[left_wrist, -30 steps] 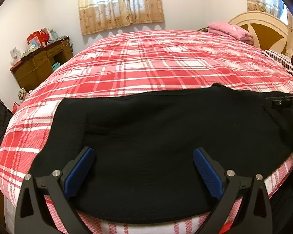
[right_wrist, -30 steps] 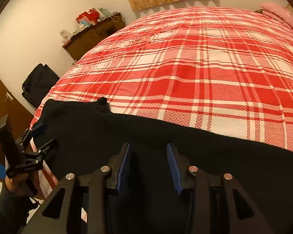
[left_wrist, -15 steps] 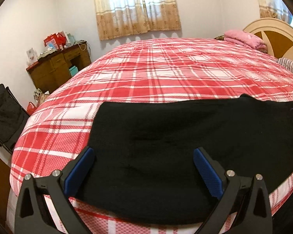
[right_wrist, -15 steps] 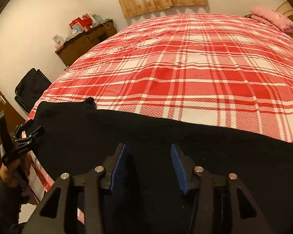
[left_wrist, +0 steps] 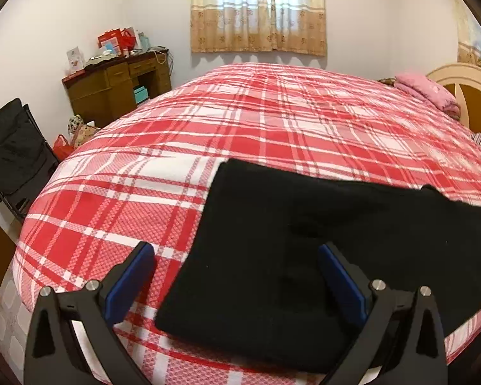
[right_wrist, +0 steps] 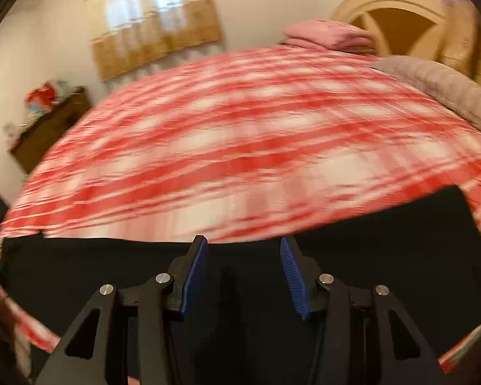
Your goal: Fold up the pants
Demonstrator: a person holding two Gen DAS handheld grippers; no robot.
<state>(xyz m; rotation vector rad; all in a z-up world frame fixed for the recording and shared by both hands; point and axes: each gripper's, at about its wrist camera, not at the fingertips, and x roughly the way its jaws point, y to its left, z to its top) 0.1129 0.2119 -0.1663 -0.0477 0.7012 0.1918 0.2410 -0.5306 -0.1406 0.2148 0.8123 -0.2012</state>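
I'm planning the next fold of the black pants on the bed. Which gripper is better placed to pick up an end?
Probably the left gripper. Its open fingers straddle the near-left end of the pants, sharply seen. The right gripper is open over the middle, its view blurred.

pants (left_wrist: 304, 250) | black, soft knit | lay flat, spread sideways along the near edge of the bed | left end squared off | right end ran out of view

Home bedroom: plaid-covered bed (left_wrist: 272, 122), dresser (left_wrist: 112, 93)
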